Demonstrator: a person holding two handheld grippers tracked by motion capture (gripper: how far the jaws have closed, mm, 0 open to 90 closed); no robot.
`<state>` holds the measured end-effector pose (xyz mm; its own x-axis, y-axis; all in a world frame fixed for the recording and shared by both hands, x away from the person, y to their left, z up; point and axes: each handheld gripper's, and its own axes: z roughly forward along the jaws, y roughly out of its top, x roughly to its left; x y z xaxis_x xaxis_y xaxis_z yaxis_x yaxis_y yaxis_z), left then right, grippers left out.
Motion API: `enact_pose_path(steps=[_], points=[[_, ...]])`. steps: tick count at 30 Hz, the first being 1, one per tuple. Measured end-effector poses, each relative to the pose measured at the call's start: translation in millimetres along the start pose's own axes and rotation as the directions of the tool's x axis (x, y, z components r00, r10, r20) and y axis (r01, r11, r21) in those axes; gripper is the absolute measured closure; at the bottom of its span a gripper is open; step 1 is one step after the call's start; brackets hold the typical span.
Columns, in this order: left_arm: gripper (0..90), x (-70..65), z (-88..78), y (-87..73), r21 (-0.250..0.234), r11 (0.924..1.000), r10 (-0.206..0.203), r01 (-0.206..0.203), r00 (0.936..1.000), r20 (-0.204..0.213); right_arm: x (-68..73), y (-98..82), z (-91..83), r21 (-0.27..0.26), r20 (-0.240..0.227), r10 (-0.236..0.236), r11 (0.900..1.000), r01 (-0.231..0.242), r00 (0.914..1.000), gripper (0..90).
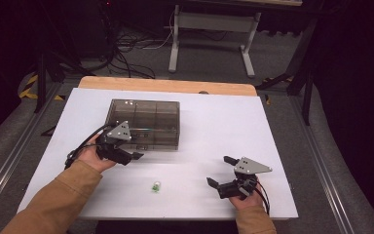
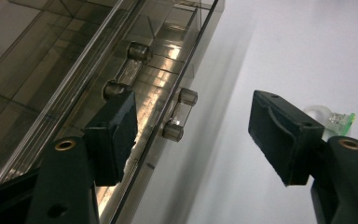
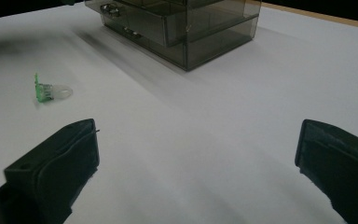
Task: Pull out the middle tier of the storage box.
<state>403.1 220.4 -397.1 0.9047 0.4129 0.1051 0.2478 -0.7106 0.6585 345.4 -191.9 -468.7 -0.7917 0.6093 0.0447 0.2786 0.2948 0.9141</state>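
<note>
Seen along the left tongs [image 2: 193, 135], their two black jaws stand apart at the front of a smoky clear drawer box [image 2: 74, 60]. A drawer handle [image 2: 179, 114] sits between the jaws, untouched. A small green-and-clear piece [image 2: 335, 119] lies on the white surface [image 2: 284, 46] behind the right-hand jaw

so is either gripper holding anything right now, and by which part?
Nothing is held. The left gripper is open, jaws either side of a drawer handle of the smoky box without pressing it. The right gripper is open over bare table.
</note>
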Motion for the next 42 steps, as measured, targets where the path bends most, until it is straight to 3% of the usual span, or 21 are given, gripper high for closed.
enact_pose_path(steps=[8,25,31,35,39,42], points=[[35.0,-5.1,4.9,6.4,0.073,0.9958,0.058,-0.055,0.9979,-0.029,0.0,0.0,0.0,0.000,-0.003,0.000,1.000,0.000,1.0000,0.0],[41.8,-4.8,16.9,8.7,0.151,0.9853,0.087,-0.081,0.9956,-0.036,-0.1,-0.1,0.3,0.004,-0.005,-0.004,1.000,0.004,1.0000,0.0],[46.0,-3.8,23.2,9.8,0.190,0.9777,0.102,-0.091,0.9935,-0.050,-0.4,-0.2,0.2,0.002,-0.007,-0.001,1.000,0.001,1.0000,0.0],[48.6,-6.8,29.5,12.4,0.221,0.9696,0.125,-0.104,0.9886,-0.083,-0.8,-0.2,-0.4,-0.001,-0.016,0.006,1.000,-0.006,0.9998,0.0],[54.3,-6.9,31.1,14.2,0.227,0.9676,0.135,-0.109,0.9859,-0.099,-0.7,-0.2,-0.3,-0.001,-0.017,0.006,1.000,-0.006,0.9998,0.0],[61.6,-8.1,31.4,14.7,0.240,0.9628,0.157,-0.124,0.9797,-0.125,-0.8,-0.2,-0.3,-0.001,-0.017,0.006,1.000,-0.006,0.9998,0.0]])
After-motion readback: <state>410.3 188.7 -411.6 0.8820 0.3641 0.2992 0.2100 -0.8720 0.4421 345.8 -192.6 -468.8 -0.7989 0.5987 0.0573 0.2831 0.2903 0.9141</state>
